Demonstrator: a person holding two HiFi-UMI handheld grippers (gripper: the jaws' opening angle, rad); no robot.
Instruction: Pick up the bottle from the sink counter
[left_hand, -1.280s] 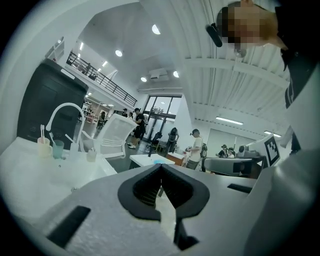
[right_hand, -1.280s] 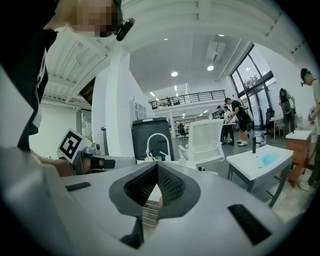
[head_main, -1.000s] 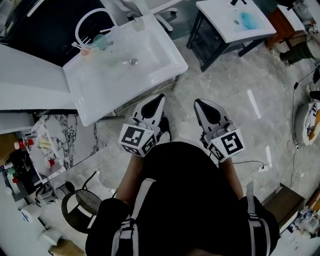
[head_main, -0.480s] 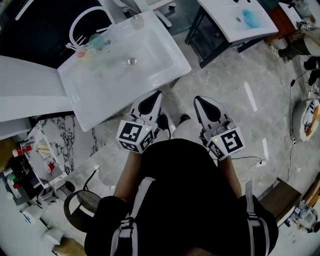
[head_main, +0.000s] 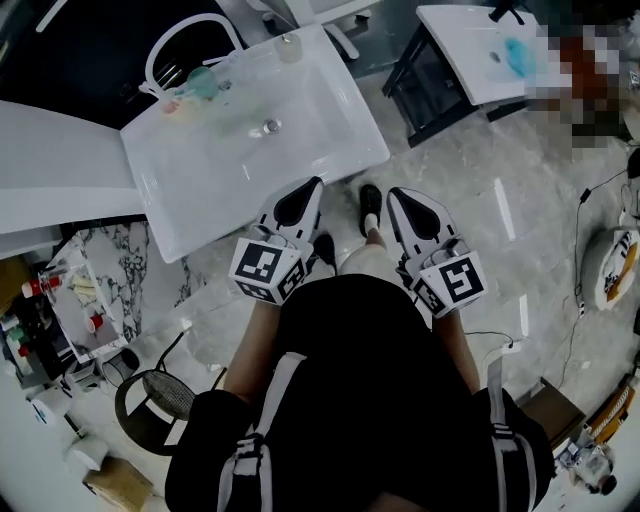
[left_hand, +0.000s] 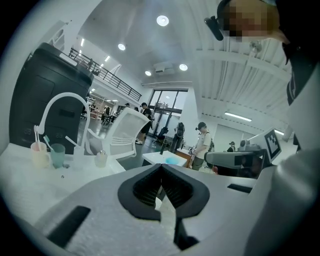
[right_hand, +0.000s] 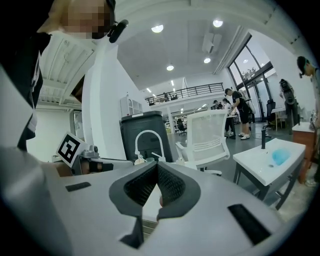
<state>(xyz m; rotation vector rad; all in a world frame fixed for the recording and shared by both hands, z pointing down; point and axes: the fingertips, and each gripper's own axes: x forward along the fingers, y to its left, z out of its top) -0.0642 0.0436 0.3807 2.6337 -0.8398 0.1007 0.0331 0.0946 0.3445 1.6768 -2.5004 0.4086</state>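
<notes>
A small clear bottle (head_main: 289, 46) stands at the far right corner of the white sink counter (head_main: 340, 120); in the left gripper view the bottle (left_hand: 101, 159) sits right of the cups. My left gripper (head_main: 317, 184) hovers just off the counter's near edge, jaws shut with nothing between them (left_hand: 161, 167). To its right, over the floor, my right gripper (head_main: 392, 194) is also shut and empty (right_hand: 157, 165). Both are well short of the bottle.
A curved white faucet (head_main: 185, 40), a teal cup (head_main: 203, 82) and a pinkish cup (head_main: 170, 100) stand at the counter's back. A second sink table (head_main: 470, 50) is at upper right. A marble shelf (head_main: 95, 290) and round stool (head_main: 150, 400) sit left. People stand in the background.
The person has stepped forward, one foot now showing between the grippers. The sink counter sits closer to the left gripper. Both grippers stay shut and side by side.
</notes>
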